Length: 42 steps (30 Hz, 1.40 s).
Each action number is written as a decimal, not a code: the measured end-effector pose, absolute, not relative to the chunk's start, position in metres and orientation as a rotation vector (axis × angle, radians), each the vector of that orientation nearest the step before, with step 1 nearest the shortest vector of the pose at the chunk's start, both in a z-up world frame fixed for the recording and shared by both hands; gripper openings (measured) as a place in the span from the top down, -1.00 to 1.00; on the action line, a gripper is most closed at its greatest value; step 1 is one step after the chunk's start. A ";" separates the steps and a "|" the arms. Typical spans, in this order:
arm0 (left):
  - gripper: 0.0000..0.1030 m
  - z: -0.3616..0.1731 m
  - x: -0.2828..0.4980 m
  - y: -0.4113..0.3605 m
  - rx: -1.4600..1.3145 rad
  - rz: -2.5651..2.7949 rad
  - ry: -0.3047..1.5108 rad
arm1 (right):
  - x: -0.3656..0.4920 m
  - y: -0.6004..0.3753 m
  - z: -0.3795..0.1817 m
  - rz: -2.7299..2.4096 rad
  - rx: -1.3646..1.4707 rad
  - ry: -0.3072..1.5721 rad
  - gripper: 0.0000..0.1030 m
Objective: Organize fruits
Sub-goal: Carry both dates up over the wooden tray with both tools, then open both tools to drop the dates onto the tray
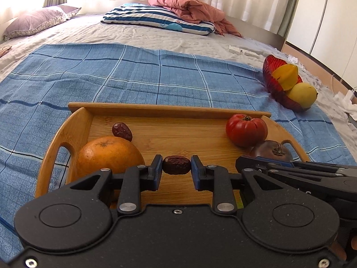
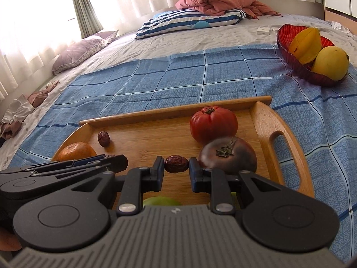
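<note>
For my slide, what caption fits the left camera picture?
Left gripper pinching a wrinkled dark-red date over a bamboo tray of fruit.

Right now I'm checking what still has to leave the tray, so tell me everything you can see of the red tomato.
The red tomato is large, ribbed and glossy, with a dried green-brown stem on top. It sits upright on the wooden tray, near the far rim at the right end. The dark purple tomato lies just in front and seems to touch it. Neither gripper touches it.
</note>
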<state>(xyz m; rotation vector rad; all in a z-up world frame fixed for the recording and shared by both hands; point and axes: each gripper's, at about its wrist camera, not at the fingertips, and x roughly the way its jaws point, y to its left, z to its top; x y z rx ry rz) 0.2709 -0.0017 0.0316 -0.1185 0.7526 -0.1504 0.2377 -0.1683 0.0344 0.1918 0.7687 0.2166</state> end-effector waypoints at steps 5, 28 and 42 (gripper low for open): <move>0.50 0.031 0.271 -0.006 -0.102 -0.153 0.747 | 0.246 -0.161 0.034 0.209 0.156 0.819 0.46; 0.30 0.035 0.263 -0.002 -0.110 -0.151 0.731 | 0.249 -0.163 0.038 0.202 0.185 0.850 0.22; 0.05 0.048 0.252 0.004 -0.117 -0.136 0.714 | 0.239 -0.171 0.049 0.196 0.216 0.814 -0.11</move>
